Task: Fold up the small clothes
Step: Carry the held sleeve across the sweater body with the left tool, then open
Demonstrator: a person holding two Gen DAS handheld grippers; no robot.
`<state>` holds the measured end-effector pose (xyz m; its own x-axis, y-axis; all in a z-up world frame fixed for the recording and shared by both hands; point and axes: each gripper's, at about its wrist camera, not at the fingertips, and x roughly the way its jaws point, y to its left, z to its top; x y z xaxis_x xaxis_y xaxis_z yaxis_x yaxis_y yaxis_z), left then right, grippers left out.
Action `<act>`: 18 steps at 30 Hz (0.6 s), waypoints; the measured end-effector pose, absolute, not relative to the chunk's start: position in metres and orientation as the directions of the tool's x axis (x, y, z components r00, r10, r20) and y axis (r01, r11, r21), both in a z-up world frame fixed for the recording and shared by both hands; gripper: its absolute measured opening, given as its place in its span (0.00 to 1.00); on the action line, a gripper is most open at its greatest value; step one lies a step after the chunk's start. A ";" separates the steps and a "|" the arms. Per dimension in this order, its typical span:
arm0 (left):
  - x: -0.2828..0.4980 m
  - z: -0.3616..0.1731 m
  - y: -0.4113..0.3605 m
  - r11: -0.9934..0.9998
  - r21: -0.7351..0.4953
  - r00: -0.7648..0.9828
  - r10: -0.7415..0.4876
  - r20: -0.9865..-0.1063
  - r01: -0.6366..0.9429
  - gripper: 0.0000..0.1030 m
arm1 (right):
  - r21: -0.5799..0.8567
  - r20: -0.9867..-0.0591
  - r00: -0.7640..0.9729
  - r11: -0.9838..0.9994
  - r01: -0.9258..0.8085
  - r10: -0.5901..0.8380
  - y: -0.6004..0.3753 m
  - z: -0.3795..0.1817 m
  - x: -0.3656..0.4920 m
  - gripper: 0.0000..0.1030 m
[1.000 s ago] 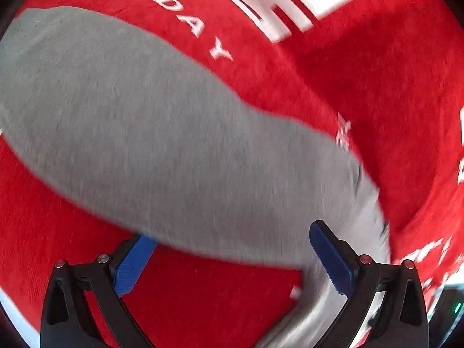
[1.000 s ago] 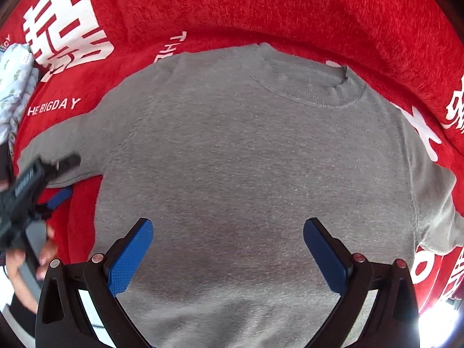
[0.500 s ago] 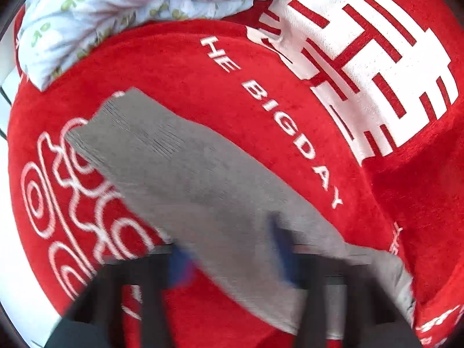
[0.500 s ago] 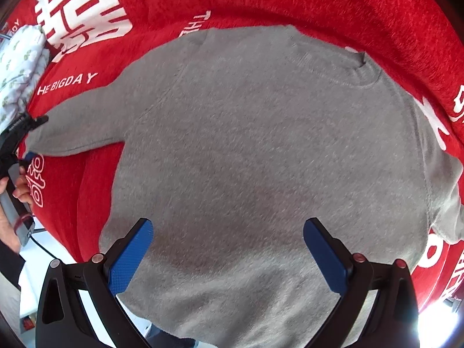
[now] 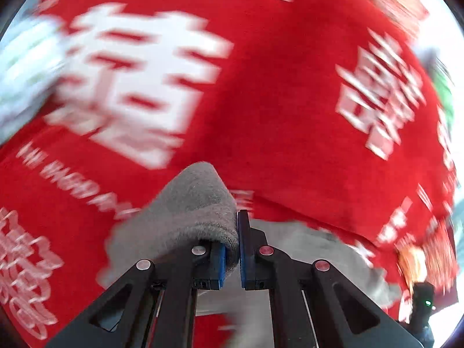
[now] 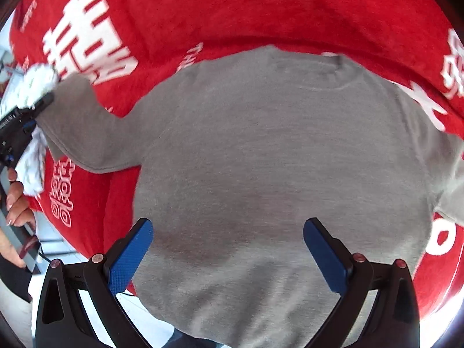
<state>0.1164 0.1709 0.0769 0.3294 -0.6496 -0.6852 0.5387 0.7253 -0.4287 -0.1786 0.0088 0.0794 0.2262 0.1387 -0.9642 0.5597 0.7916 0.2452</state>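
Note:
A grey sweater lies flat on a red blanket, neck at the far side. My left gripper is shut on the end of the sweater's left sleeve and holds it lifted off the blanket; it also shows at the left edge of the right wrist view, pinching the sleeve. My right gripper is open and empty, hovering above the sweater's lower body. The left wrist view is blurred by motion.
The red blanket has white characters and lettering. A white floral cloth lies at its left edge, also in the left wrist view. The blanket's near edge drops to a pale floor at lower left.
My left gripper closed on the sleeve cuff and lifted it, swinging the sleeve up and inward. My right gripper stayed open above the sweater's body.

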 end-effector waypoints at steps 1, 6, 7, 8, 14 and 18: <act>0.108 0.080 0.149 0.700 -0.430 0.306 -0.666 -0.680 0.570 0.08 | 0.242 -0.965 0.229 0.787 0.568 0.131 0.002 0.080 -0.184 1.00; 0.033 0.061 0.016 0.559 -0.404 0.130 -0.686 -0.716 0.724 0.08 | 0.223 -0.968 0.233 0.731 0.645 0.090 -0.054 0.081 -0.229 1.00; 0.015 0.050 -0.007 0.537 -0.394 0.093 -0.670 -0.737 0.746 0.08 | 0.219 -0.970 0.230 0.718 0.661 0.084 -0.064 0.079 -0.237 1.00; 0.001 0.039 -0.025 0.521 -0.382 0.064 -0.650 -0.757 0.763 0.08 | 0.214 -0.971 0.226 0.697 0.684 0.077 -0.078 0.077 -0.250 1.00; -0.065 -0.017 -0.075 0.488 -0.217 0.039 -0.462 -0.886 0.845 0.08 | 0.178 -0.982 0.182 0.621 0.764 0.057 -0.123 0.055 -0.301 1.00; -0.065 -0.018 -0.059 0.513 -0.172 0.069 -0.417 -0.906 0.841 0.67 | 0.220 -0.974 0.213 0.572 0.790 0.080 -0.141 0.047 -0.314 1.00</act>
